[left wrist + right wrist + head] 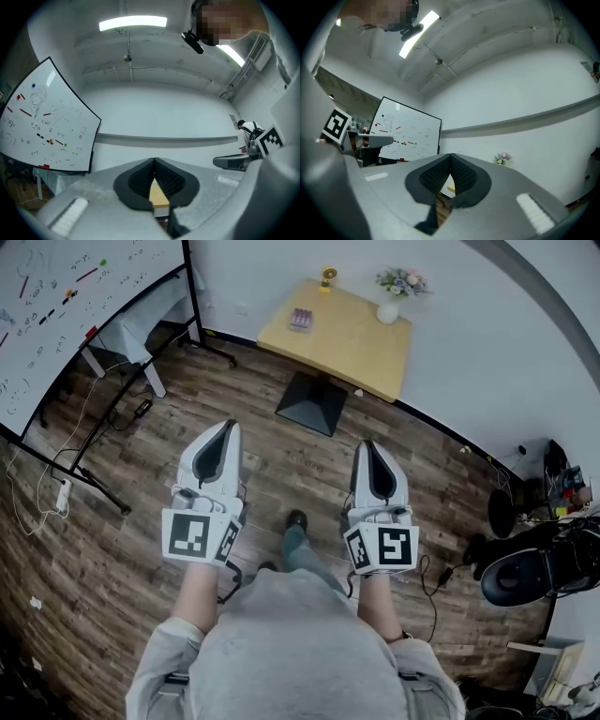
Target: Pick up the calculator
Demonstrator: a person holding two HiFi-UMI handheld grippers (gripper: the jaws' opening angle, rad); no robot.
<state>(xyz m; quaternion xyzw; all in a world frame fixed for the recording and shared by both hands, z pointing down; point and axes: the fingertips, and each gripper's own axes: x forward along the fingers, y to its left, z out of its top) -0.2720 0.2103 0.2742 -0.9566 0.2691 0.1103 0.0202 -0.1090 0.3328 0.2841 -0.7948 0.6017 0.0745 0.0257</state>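
I see one calculator [300, 318], a small purplish slab lying flat on the far left part of the wooden table [352, 348], well ahead of both claws. Its keys are too small for me to read, and I can make out no brand on it. One small yellow object [327, 277] stands at the table's far edge, just beyond the calculator. One white vase [388, 312] with a bunch of pale flowers stands at the far right corner. The table is a single one on a dark square base.

I have two claws, held side by side over the wood floor [141, 549], well short of the table. The left gripper [229, 426] is fully closed: in the left gripper view its ribbed pads [140, 180] meet at the tip with nothing between them, and the tabletop shows far off through the gap below. The right gripper [367, 444] is closed the same way and is empty. Each carries one cube of black-and-white square markers, which are patterns, not letters.

One whiteboard [56, 306] on a wheeled stand is at the left. It is covered in red and black marks and small scribbles, and I can read none of them. One dark office chair [525, 573] is at the right.
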